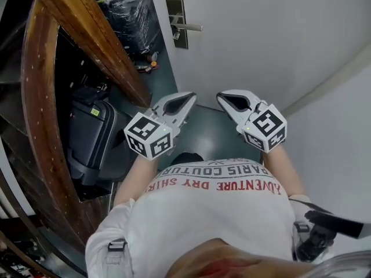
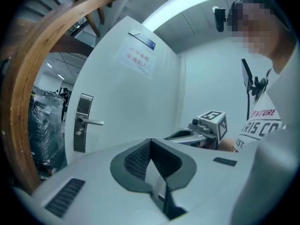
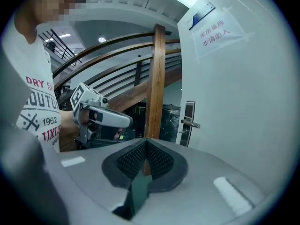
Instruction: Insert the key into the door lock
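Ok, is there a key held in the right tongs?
No, the right tongs are shut together with nothing between them.

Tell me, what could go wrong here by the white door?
Neither the shut left gripper nor the shut right gripper shows a key, so there may be nothing to insert. The brown wooden banister beside the left gripper could be bumped on the way to the silver lock plate.
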Demonstrator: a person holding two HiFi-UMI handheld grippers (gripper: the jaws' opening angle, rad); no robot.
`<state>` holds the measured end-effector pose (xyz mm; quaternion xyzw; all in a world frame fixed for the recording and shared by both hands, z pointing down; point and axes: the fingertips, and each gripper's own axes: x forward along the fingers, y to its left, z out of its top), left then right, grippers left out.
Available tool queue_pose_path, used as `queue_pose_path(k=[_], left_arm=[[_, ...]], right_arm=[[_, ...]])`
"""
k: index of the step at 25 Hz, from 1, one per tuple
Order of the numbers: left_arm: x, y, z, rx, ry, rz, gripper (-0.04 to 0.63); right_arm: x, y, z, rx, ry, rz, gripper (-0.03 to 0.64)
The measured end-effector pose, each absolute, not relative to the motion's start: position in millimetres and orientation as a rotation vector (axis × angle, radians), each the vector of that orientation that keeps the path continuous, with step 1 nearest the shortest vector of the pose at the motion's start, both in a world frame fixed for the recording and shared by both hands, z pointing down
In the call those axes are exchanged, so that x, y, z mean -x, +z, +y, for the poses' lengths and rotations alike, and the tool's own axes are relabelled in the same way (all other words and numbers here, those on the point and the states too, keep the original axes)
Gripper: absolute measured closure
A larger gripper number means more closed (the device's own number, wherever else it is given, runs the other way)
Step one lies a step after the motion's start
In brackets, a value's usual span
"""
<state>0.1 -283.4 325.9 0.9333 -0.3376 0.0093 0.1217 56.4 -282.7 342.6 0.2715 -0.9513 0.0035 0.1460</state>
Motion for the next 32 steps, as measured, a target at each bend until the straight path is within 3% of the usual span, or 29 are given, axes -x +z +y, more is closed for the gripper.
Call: queue_pose_path(k=[11,24,32], left_arm=[[-25.0,334.8,-133.8,-2.793,0.175,-0.894,0.594],[2.7,330.3,172.7,-2.811,0.216,-0.788,0.594],[-0.4,297.2,249.1,-2.859,0.236,-0.78,0.594]], right_arm=[[-71.9,354.4,-128.5,-0.841,0.079,-2.661,0.615],[-33.6,341.8,170.5,-0.88,0.113,-2.739,0.615],[-37.3,306.6,241.5,-0.919,0.08,-2.762,0.615]])
